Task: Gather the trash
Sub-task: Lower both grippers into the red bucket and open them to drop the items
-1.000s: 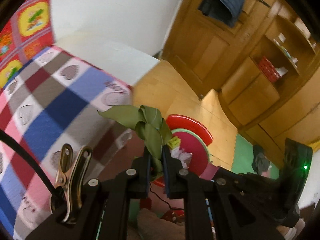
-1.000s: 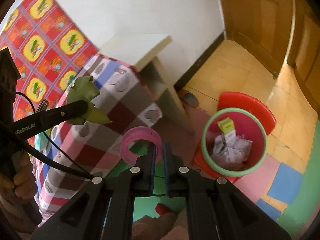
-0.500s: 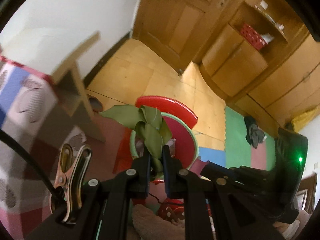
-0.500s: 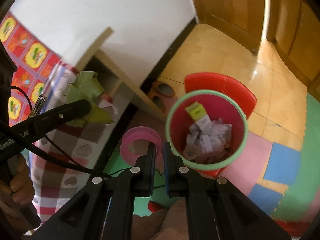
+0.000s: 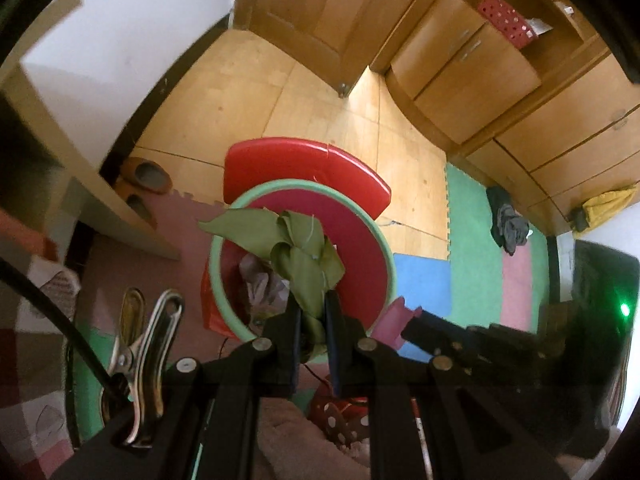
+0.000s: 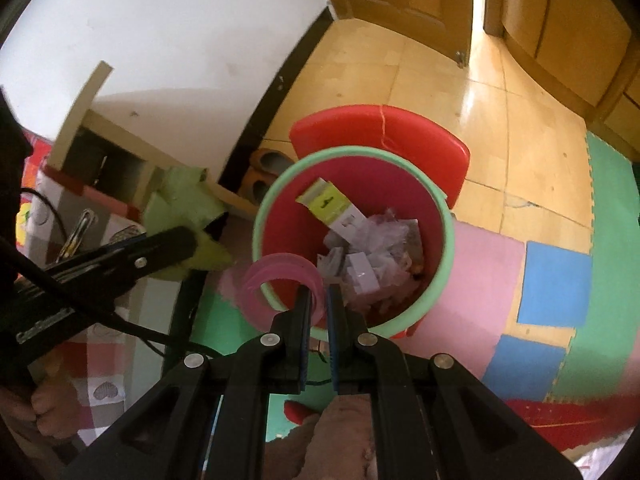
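My left gripper is shut on a bundle of green leaves, which hangs over the near rim of the red bin with a green rim. From the right wrist the same leaves sit left of the bin, outside its rim, with the left gripper around them. My right gripper is shut on a pink tape ring that overlaps the bin's near-left rim. Inside the bin lie crumpled paper and a yellow-green carton.
A red stool stands behind the bin. A pale shelf unit and slippers sit to the left by the wall. Coloured foam mats cover the floor; wooden cabinets stand at the far right. A checked cloth lies lower left.
Both grippers have swung away from the checked cloth towards the bin, which now looks larger and nearer. The leaves and the tape ring stay gripped.
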